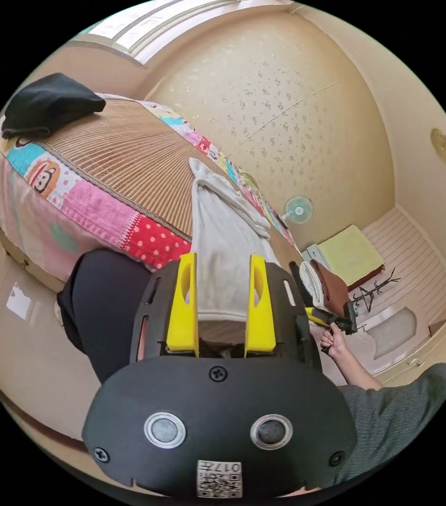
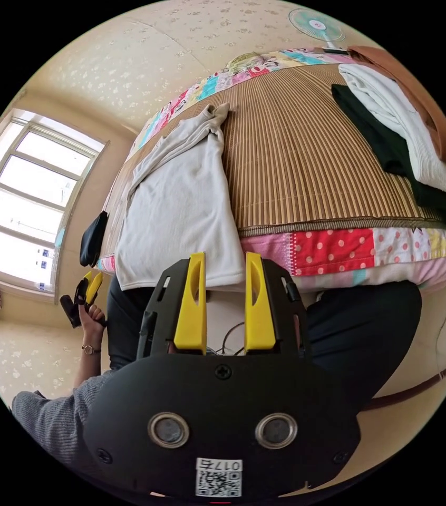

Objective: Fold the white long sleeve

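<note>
- The white long sleeve (image 1: 223, 247) lies on the bed's bamboo mat (image 1: 128, 163), its hem hanging over the near edge of the bed just beyond the left tool (image 1: 222, 263); its upper part is bunched and folded inward toward the far side of the mat.
- In the right gripper view the same shirt (image 2: 181, 211) spreads from the mat's far side down to the bed edge, with one sleeve gathered along its upper side.
- The left tool is released — its two yellow jaws stand apart with the shirt's hem seen between them, and nothing is pinched.
- The right tool (image 2: 224, 269) is likewise released, jaws spread, hovering just before the hem without touching it.
- Each tool also appears small in the other camera, held in a hand (image 1: 333, 337) with a grey knit sleeve (image 1: 391, 400); in the right gripper view the left tool's yellow jaws sit near the window (image 2: 28, 211).
- A patchwork quilt (image 1: 102, 211) with red dotted and pink squares covers the mattress under the mat.
- A black folded garment (image 1: 49, 103) rests at one end of the bed; at the other end lie a black piece (image 2: 391, 153) and a white ribbed piece (image 2: 397, 126), overlapping.
- A standing fan (image 1: 298, 209) is against the patterned wall.
- The person's dark trousers (image 2: 360, 327) press against the bed's edge.
</note>
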### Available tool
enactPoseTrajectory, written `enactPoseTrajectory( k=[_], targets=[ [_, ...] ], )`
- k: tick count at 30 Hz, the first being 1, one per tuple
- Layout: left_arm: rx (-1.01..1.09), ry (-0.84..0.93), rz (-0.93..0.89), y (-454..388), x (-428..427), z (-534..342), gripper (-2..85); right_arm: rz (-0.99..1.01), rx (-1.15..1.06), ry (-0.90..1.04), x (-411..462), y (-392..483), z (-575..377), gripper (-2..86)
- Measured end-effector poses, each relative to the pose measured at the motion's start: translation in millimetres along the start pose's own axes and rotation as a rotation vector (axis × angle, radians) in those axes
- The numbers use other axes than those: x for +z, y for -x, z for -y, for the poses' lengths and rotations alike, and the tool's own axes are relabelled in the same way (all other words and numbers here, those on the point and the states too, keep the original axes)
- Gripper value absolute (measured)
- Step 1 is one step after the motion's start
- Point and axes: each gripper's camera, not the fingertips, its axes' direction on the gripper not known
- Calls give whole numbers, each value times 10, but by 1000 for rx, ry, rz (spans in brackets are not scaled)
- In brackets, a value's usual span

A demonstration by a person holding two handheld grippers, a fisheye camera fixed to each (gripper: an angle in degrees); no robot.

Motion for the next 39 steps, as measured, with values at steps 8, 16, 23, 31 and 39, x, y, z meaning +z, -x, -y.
enactPoseTrajectory(
  k=[8, 16, 23, 31, 39],
  targets=[
    [143, 300, 50, 20, 439, 359, 161, 24, 17, 32, 43, -198, 102, 122],
    [77, 567, 61, 327, 975, 779, 100, -26, 41, 101, 250, -502, 209, 115],
    [117, 655, 3, 431, 1001, 844, 43, 74, 5, 67, 45, -809, -3, 48],
    [-2, 128, -901, 915, 37, 605, 26, 1105, 278, -267, -437, -1982, -505, 30],
    [-55, -97, -1108, 801, -394, -216, 23, 1453, 182, -454, -871, -2029, -1417, 29]
  ],
)
